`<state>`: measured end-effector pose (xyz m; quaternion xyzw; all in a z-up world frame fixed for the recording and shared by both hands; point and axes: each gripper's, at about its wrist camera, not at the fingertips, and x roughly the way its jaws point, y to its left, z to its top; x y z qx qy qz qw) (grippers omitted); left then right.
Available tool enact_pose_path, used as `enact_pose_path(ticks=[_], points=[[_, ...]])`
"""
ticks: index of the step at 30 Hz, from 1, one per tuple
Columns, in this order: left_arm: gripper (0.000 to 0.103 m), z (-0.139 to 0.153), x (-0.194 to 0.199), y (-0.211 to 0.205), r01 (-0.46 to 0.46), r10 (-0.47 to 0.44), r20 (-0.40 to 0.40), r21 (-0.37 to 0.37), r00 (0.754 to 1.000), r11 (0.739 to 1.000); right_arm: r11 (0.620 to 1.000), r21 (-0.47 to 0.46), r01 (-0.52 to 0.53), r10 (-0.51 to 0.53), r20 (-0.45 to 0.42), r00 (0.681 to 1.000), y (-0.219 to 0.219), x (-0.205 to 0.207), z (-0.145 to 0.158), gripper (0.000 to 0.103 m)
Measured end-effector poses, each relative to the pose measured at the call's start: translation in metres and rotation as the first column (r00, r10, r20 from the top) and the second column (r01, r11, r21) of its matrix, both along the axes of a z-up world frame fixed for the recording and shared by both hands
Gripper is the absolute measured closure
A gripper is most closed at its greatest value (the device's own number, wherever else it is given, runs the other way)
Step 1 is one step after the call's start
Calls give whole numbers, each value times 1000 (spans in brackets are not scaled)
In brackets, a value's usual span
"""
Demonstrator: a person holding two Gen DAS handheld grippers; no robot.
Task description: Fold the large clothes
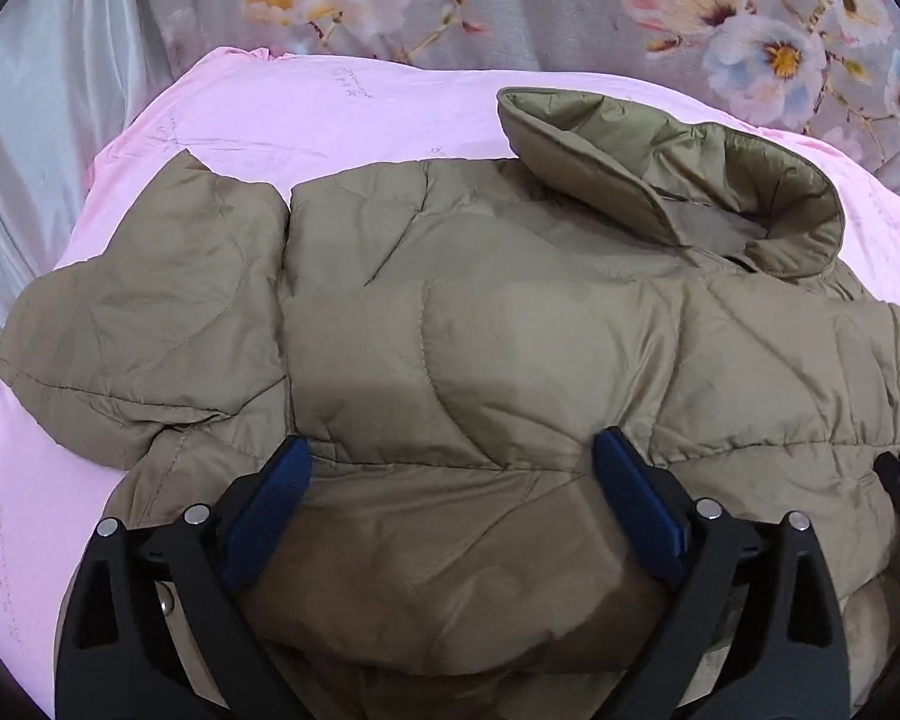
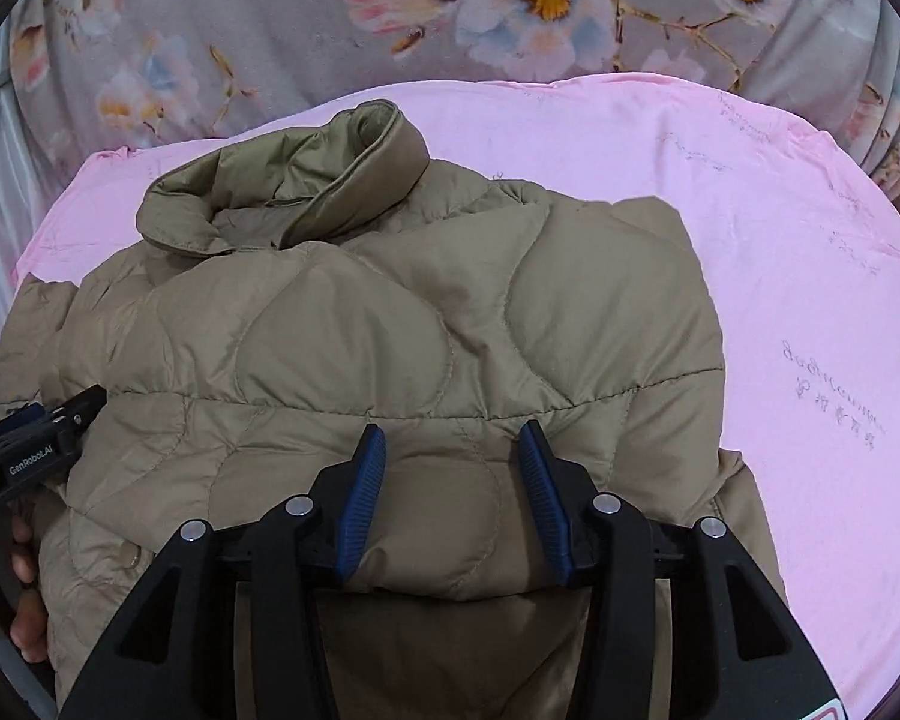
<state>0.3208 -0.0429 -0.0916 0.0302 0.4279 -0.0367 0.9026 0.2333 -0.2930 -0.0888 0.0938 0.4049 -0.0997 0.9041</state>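
The jacket [image 1: 510,324] lay on the pink sheet [image 1: 330,114], folded over on itself, its collar [image 1: 678,180] toward the sheet's far edge, where the floral cloth [image 1: 510,0] began. Its long axis ran from the near edge to the far edge, straight ahead of both tools.

The left gripper [image 1: 450,498] stood over the near fold with its jaws wide; padded cloth bulged up between the pads [image 1: 270,510], but they did not pinch it. The right gripper [image 2: 453,492] sat beside it, toward the sheet's right edge, with jaws about half apart. A puff of quilting rose between its pads [image 2: 363,492]; whether they pressed on it I could not tell, though it looked like a loose straddle rather than a grip.

In the left view a sleeve [image 1: 144,324] stuck out toward the sheet's left edge, lying flat and well clear of the body. It lay ahead and to the left of the left gripper, the nearer tool by far. If that sleeve was to be tucked in next, the left hand seemed the one to take it and carry it right across the body.
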Motion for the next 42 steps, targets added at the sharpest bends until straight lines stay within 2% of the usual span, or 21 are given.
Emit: enact_pose_path(ticks=[6, 9, 11, 13, 15, 17, 20, 21, 23, 24, 27, 28, 29, 30, 31, 32, 34, 35, 37, 40, 42], points=[[7, -3, -1, 0, -6, 6, 3, -4, 1000, 1000, 1000, 27, 3, -3, 3, 1000, -4, 0, -3, 57], [9, 9, -6, 21, -10, 10, 3, -78, 1000, 997, 999, 40, 5, -5, 15, 1000, -5, -2, -1, 57], [8, 25, -12, 54, -40, 42, 11, -156, 999, 987, 999, 18, 35, -36, 63, 997, -5, -15, 9, 55], [8, 47, -18, 110, -99, 109, 31, -233, 994, 968, 999, 12, 41, -42, 96, 995, -1, -32, 21, 54], [7, 58, -16, 164, -186, 199, 30, -248, 980, 951, 999, 40, 22, -26, 96, 995, 4, -46, 28, 49], [7, 61, -7, 219, -286, 298, 12, -241, 955, 927, 999, 49, 3, -7, 86, 996, 14, -61, 29, 46], [8, 48, 13, 305, -452, 452, -63, -253, 890, 855, 999, 41, -9, 6, 75, 997, 25, -76, 24, 39], [8, 38, 21, 336, -516, 507, -107, -273, 855, 812, 1000, 30, -7, 5, 70, 998, 27, -78, 22, 38], [9, 26, 27, 373, -582, 564, -156, -324, 811, 746, 1000, 15, 5, -5, 58, 998, 29, -77, 16, 37], [10, 18, 30, 393, -615, 595, -182, -363, 783, 700, 1000, 9, 9, -9, 50, 999, 30, -76, 14, 36], [15, 1, 37, 420, -631, 596, -243, -463, 766, 622, 1000, -14, 12, -12, 34, 999, 33, -73, 10, 35], [18, -2, 39, 424, -629, 596, -245, -482, 765, 610, 1000, -20, 13, -12, 31, 999, 34, -72, 10, 34], [29, -1, 38, 425, -627, 606, -226, -485, 763, 610, 1000, -23, 13, -12, 31, 999, 34, -72, 10, 34], [40, 0, 40, 424, -615, 598, -213, -486, 772, 621, 1000, -24, 15, -14, 30, 999, 34, -72, 9, 33], [66, 1, 43, 422, -596, 577, -211, -491, 789, 635, 1000, -24, 16, -16, 30, 999, 33, -72, 9, 33], [87, 2, 46, 420, -582, 557, -218, -496, 801, 644, 1000, -21, 19, -18, 31, 999, 33, -72, 9, 33], [96, 13, 50, 410, -568, 550, -193, -475, 812, 672, 1000, -18, 23, -22, 31, 999, 32, -73, 9, 32], [98, 25, 51, 403, -550, 544, -160, -460, 824, 697, 1000, -18, 25, -25, 31, 999, 32, -73, 8, 32], [100, 53, 41, 390, -507, 527, -90, -450, 845, 736, 999, -23, 29, -28, 33, 999, 33, -73, 9, 32], [101, 112, 31, 351, -401, 461, 39, -434, 887, 807, 999, -30, 35, -34, 38, 999, 33, -74, 10, 32], [101, 162, 17, 307, -298, 383, 157, -395, 910, 869, 999, -27, 39, -38, 43, 998, 32, -74, 11, 32]])
